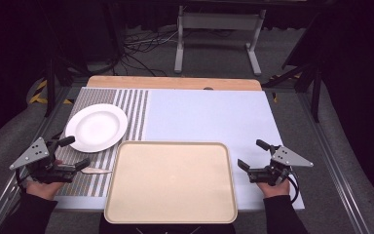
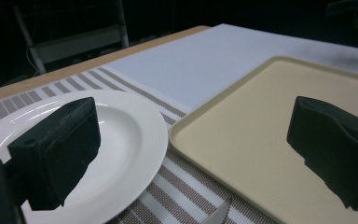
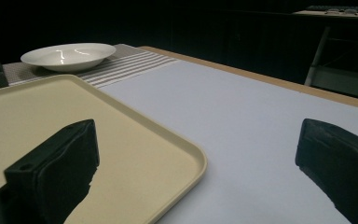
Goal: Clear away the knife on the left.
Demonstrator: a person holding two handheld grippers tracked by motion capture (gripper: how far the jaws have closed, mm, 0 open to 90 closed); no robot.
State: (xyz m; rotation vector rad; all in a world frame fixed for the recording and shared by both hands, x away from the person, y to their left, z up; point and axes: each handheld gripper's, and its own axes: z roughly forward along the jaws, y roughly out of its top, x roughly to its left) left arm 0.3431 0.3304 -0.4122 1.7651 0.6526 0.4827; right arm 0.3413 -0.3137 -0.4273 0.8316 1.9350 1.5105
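Note:
A beige tray (image 1: 171, 181) lies empty at the table's near middle, also seen as the tray (image 2: 261, 135) and the tray (image 3: 37, 121) in the gripper views. A white plate (image 1: 96, 126) rests on the striped mat (image 1: 136, 107) at the left; plate (image 2: 126, 144), plate (image 3: 68, 56). A knife tip (image 1: 96, 170) lies on the mat beside the tray's left edge, knife tip (image 2: 216, 215). My left gripper (image 1: 74, 152) is open just left of the tray, near the plate's front. My right gripper (image 1: 252, 154) is open just right of the tray. Both hold nothing.
A pale blue sheet (image 1: 209, 112) covers the table's middle and right, with a wooden edge (image 1: 175, 82) at the back. A white stand (image 1: 219, 34) and cables sit on the floor beyond. Metal rails (image 1: 331, 161) run along the table's sides.

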